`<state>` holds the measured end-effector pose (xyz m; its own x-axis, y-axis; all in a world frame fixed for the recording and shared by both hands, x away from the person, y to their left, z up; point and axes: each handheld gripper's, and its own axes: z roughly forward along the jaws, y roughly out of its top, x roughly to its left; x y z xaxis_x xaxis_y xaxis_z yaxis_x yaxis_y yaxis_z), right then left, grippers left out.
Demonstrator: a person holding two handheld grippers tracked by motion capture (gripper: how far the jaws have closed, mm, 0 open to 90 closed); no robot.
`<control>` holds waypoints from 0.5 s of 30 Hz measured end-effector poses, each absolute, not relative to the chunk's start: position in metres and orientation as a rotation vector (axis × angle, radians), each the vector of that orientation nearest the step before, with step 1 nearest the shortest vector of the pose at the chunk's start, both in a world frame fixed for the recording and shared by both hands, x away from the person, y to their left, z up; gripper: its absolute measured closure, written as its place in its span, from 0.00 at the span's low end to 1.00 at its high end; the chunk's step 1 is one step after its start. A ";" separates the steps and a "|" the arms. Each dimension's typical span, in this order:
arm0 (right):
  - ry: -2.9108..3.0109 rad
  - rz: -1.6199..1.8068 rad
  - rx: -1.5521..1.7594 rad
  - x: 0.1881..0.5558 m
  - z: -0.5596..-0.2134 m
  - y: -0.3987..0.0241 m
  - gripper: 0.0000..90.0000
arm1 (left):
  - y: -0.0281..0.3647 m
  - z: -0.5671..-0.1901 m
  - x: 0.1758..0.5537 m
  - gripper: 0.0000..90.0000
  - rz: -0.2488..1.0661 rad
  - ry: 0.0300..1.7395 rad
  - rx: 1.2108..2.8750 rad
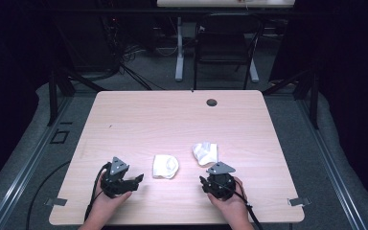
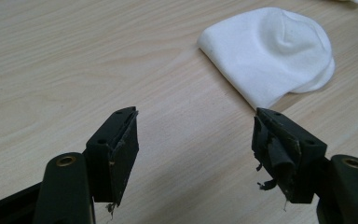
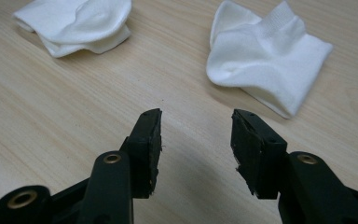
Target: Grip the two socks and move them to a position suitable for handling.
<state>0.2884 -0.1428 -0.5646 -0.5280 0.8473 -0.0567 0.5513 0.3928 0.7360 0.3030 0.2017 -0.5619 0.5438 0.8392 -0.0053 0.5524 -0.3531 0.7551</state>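
Observation:
Two white socks lie on the wooden table (image 1: 172,120). The folded left sock (image 1: 165,166) (image 2: 272,51) (image 3: 77,23) rests near the table's middle front. A more crumpled right sock (image 1: 205,153) (image 3: 265,56) lies a little to its right and farther back. My left gripper (image 1: 135,180) (image 2: 196,140) stands open just left of the folded sock, nothing between its jaws. My right gripper (image 1: 205,181) (image 3: 196,135) is open too, a short way in front of the crumpled sock, holding nothing.
A round cable hole (image 1: 212,102) sits near the table's far edge. Beyond the table stand a black chair (image 1: 225,43) and a white desk leg (image 1: 179,48). Metal clips (image 1: 298,201) mark the front corners.

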 end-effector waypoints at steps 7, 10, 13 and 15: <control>2.217 0.921 1.174 0.288 -0.567 -0.138 0.61 | 0.202 -0.562 0.303 0.36 0.529 1.113 2.050; 2.213 0.915 1.221 0.287 -0.566 -0.136 0.61 | 0.203 -0.562 0.301 0.39 0.562 1.100 2.027; 2.215 0.951 1.232 0.285 -0.565 -0.136 0.66 | 0.201 -0.563 0.300 0.41 0.531 1.061 2.009; 2.224 0.949 1.226 0.284 -0.563 -0.135 0.68 | 0.200 -0.563 0.300 0.42 0.529 1.055 2.002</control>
